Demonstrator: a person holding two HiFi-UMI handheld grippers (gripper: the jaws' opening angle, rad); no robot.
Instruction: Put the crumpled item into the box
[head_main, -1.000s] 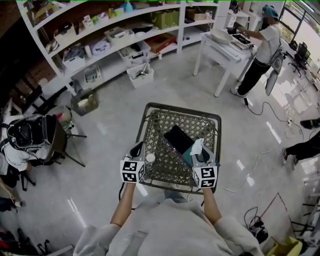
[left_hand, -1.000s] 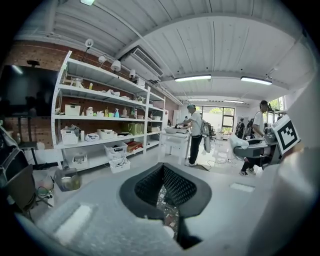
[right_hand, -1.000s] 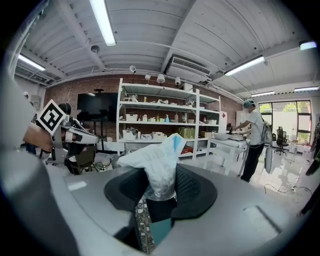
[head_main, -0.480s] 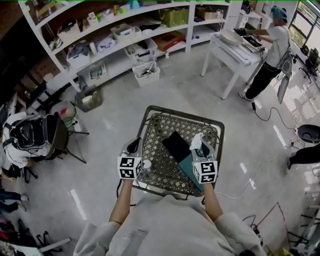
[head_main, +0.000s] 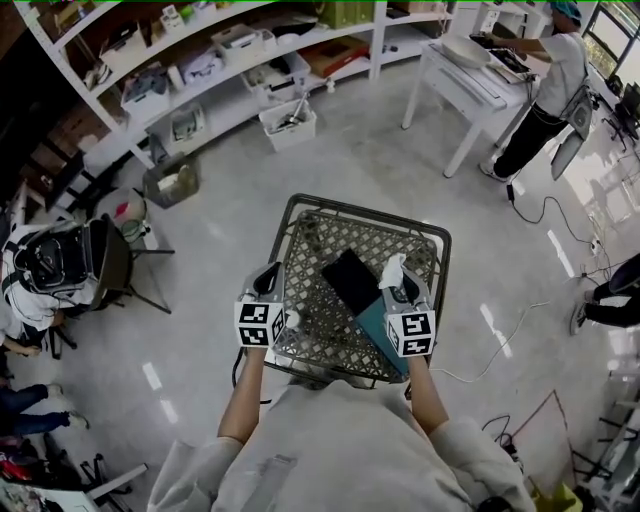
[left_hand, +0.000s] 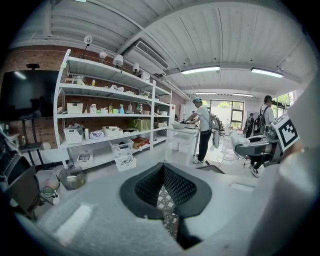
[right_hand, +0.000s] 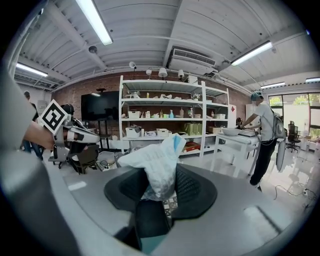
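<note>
**Now both claws are further over the table, wad not yet dropped**

Nearest me, the right gripper (head_main: 399, 288) is pinching the wad (head_main: 392, 268). Its own view shows the white crumple caught between the pads and standing up above them. The jaws have not eased over the last second, so nothing has been let go.

The left gripper (head_main: 267, 284) has its tips pressed together on nothing, with only lattice showing behind them. It sits at the table's left edge and plays no part yet.

Both claws have slid forward across the table (head_main: 345, 238) since a second ago. The wad hung over the near half of the teal box (head_main: 379, 322) then. It now sits at the far right end of the box, just beside the black lid (head_main: 350, 281), which I take to belong to the box.

I judge the carry to be nearly done. What remains is to bring the wad over the opening and spread the right jaws. From overhead I cannot tell whether it is truly above the cavity or only level with it.

Further off, a person (head_main: 556, 82) works at a white bench, well clear of me.
</note>
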